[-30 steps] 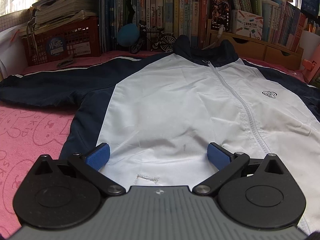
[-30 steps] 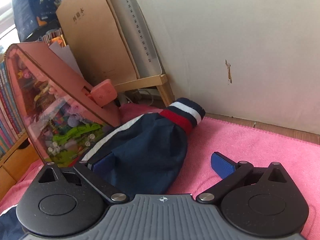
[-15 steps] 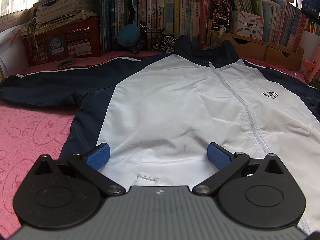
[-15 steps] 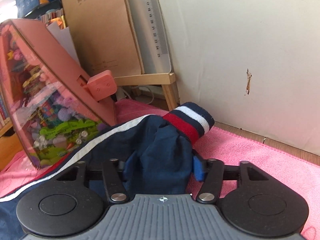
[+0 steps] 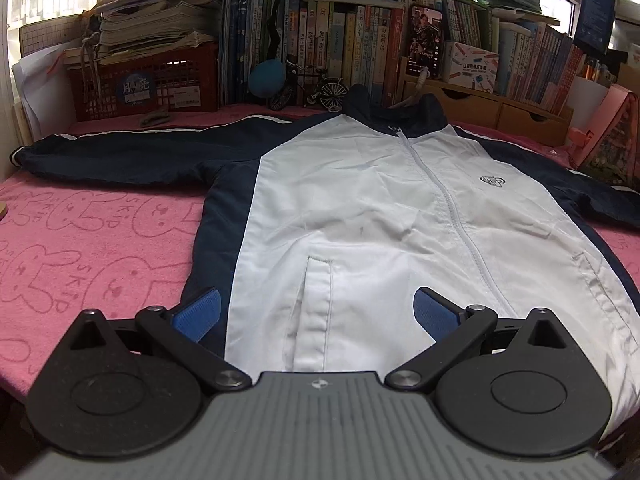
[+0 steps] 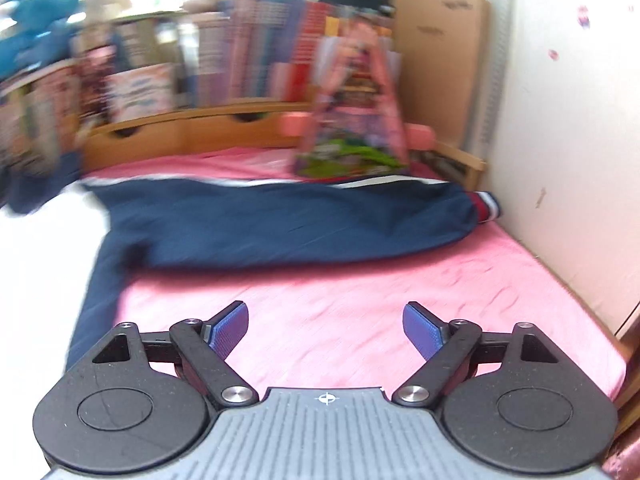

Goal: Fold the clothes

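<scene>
A white and navy zip jacket (image 5: 360,208) lies flat, front up, on a pink towel (image 5: 80,248), sleeves spread to both sides. My left gripper (image 5: 316,312) is open over the jacket's lower hem, beside the pocket slit. In the right wrist view, which is motion-blurred, the jacket's navy right sleeve (image 6: 288,224) lies stretched out with its red, white and navy cuff (image 6: 486,208) near the wall. My right gripper (image 6: 326,330) is open and empty over the bare pink towel (image 6: 360,304), short of the sleeve.
Bookshelves (image 5: 360,52), a red crate of papers (image 5: 148,80), a toy bicycle (image 5: 308,90) and wooden drawers (image 5: 500,108) line the back edge. A pink display house (image 6: 352,120) and cardboard (image 6: 440,64) stand near the white wall (image 6: 572,120) at right.
My right gripper was shut on the sleeve near the cuff; it has let go, opened and pulled back fast. My left gripper has drawn back toward the hem, still open.
</scene>
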The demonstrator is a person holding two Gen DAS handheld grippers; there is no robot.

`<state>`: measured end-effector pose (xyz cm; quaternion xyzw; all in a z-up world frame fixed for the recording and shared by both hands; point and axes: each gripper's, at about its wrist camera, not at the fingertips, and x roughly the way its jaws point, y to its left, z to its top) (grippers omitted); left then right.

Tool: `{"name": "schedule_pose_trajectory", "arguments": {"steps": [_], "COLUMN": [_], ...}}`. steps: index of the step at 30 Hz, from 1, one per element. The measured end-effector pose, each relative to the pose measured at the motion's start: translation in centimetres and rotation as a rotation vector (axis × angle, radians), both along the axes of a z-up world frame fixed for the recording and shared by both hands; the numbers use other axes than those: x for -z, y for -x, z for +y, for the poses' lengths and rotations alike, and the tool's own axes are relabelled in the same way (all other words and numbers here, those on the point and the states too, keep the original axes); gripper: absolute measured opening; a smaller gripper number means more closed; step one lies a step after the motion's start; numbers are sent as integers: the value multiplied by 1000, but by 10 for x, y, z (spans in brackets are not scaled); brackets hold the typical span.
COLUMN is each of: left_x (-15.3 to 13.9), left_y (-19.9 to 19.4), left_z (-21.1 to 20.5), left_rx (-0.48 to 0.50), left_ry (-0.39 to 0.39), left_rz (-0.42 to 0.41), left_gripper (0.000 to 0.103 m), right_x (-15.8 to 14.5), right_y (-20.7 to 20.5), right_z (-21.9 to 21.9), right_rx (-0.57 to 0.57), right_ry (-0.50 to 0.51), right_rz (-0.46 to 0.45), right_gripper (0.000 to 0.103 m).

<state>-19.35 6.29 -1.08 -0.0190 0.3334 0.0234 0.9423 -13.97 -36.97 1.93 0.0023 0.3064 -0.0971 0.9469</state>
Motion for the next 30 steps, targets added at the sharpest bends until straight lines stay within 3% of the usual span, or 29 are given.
{"name": "schedule_pose_trajectory", "arguments": {"steps": [3,8,13,19,30], "left_x": [-5,-16,-22,-20,-11], "left_y": [42,104,136,138,140], "left_z": [-8,-23,-38,-43,-44], "left_rx": [31,109,171,184,183], "left_ry": [-24,14,-9,-27,-30], "left_rz": [-37,-60,-91,-95,-66], "left_gripper": [103,103,103,103,103], "right_x": [1,4,7,-1,11], "right_y": [53,137,213,224,223], "right_z": [45,113,178,197,192], "right_rx": [-97,-227,-343,-382,-425], "right_ry": [6,33,71,107,107], "right_rz": [-3,-7,-11,-26,-1], "right_gripper": [90,93,97,98,99]}}
